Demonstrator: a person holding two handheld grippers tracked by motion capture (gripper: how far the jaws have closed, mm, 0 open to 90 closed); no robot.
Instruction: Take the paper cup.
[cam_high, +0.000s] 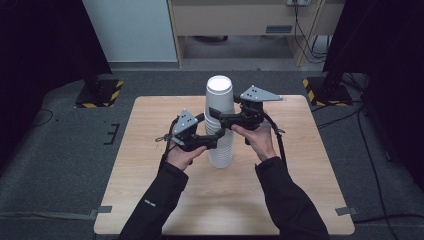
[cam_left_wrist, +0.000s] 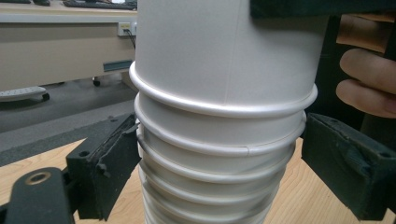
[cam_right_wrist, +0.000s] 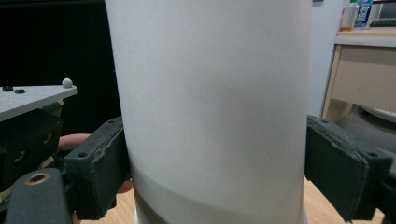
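Here I have both my tongs on the stack of white paper cups, which stands upside down near the middle of the wooden table, a little toward the far edge. My left gripper comes in low from the left; in the left gripper view its two black pads sit either side of the nested rims. The near-left pad touches the rims, while the right pad looks just off them, so I cannot tell whether it is truly clamped. My right gripper reaches in higher from the right, around the smooth wall of the top cup. In the right gripper view the left pad presses the wall and the right pad stands at its very edge; again I cannot tell if it grips.

My two hands sit close together on either side of the stack, so each gripper is the nearest thing in the other's way. The fingers of my right hand show just behind the cups in the left gripper view.

Around the stack the tabletop is bare wood out to every edge. Beyond the far edge lie grey carpet, a pale desk and two striped stand bases.
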